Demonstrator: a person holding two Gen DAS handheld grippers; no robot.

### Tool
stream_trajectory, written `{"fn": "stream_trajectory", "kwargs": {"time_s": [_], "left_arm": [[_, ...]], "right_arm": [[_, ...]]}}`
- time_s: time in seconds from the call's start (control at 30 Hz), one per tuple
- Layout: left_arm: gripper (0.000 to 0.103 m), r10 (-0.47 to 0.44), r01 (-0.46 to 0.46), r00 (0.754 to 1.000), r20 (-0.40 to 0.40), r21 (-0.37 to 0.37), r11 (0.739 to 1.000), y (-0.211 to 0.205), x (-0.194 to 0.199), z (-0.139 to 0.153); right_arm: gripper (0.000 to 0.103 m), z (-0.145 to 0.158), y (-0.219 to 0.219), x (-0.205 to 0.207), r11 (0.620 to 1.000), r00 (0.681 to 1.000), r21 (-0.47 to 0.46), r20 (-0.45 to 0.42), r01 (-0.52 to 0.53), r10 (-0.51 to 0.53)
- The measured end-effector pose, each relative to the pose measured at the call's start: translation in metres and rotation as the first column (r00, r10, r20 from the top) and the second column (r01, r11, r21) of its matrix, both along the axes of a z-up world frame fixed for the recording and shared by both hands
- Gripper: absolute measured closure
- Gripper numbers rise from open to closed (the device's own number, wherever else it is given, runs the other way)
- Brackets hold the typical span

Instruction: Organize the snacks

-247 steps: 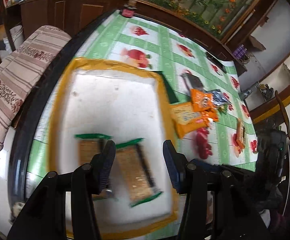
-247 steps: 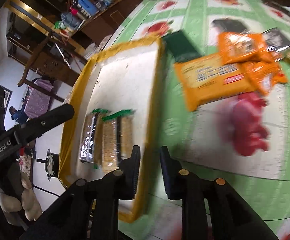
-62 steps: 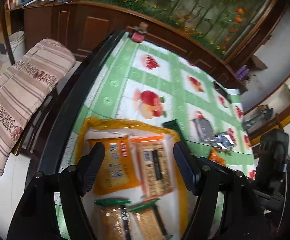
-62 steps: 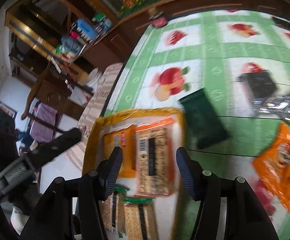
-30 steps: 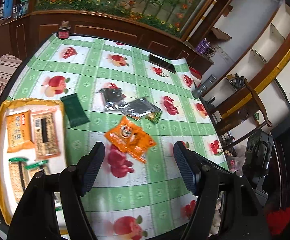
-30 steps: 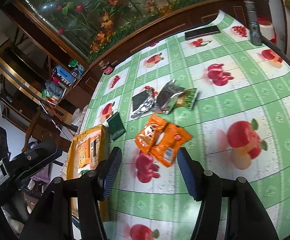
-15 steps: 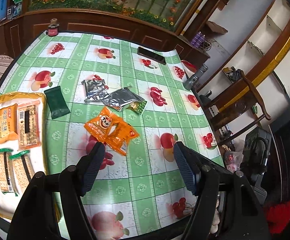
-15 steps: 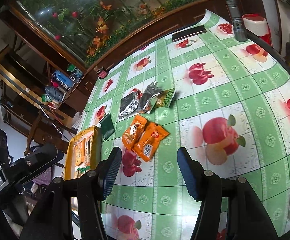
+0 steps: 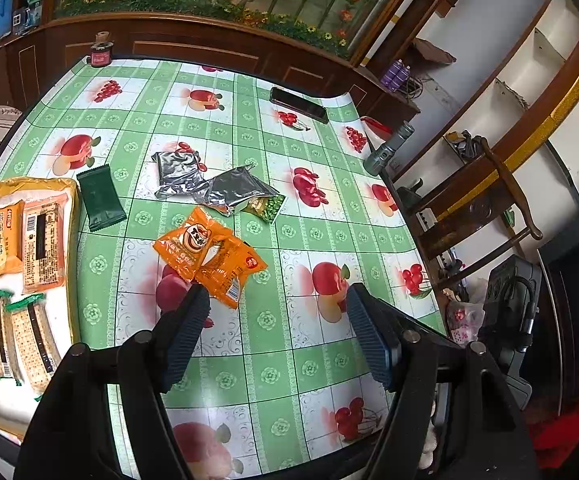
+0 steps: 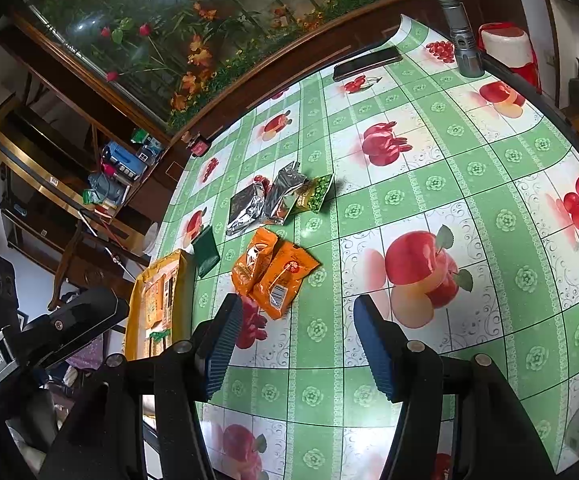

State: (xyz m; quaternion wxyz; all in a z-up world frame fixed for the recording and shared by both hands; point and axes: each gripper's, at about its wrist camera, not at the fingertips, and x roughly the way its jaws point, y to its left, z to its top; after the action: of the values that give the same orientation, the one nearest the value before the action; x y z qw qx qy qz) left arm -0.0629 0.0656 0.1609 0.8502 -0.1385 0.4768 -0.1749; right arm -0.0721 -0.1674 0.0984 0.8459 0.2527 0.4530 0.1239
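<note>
While both tongs hang above the worktop [image 9: 309, 368], each stands apart with nothing between its pads. The left tongs [image 9: 277, 300] sit just short of two orange packets [image 9: 209, 254], which overlap one another on the green fruit-print cloth. The right tongs [image 10: 297, 308] frame the same packets [image 10: 273, 270] from the other side.

Beyond the packets lie two silver bags [image 9: 209, 184], touching, with a small green pea pack [image 9: 267, 208] against the nearer one. A dark green pack [image 9: 101, 198] lies just beside the tray [image 9: 71, 264], outside its yellow rim.

In the tray rest four snacks: an orange pack [image 9: 1, 246] and a cracker pack [image 9: 43, 248] side by side at the far end, and two green-ended bars [image 9: 17, 344] nearer the camera.

A phone [image 9: 299, 105] and a torch [image 9: 387, 148] stand well apart from the snacks, at the far edge.
</note>
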Motion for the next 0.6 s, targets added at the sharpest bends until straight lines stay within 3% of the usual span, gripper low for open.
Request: {"fn": "stream_trajectory", "kwargs": {"time_s": [0.6], "left_arm": [[0.033,-0.004,0.005,0.999,-0.033,0.014,1.0,-0.002,0.008,-0.014]], "right_arm": [[0.042,-0.013,0.0,0.0,1.0,0.999,0.006,-0.033,0.012,-0.012]]}}
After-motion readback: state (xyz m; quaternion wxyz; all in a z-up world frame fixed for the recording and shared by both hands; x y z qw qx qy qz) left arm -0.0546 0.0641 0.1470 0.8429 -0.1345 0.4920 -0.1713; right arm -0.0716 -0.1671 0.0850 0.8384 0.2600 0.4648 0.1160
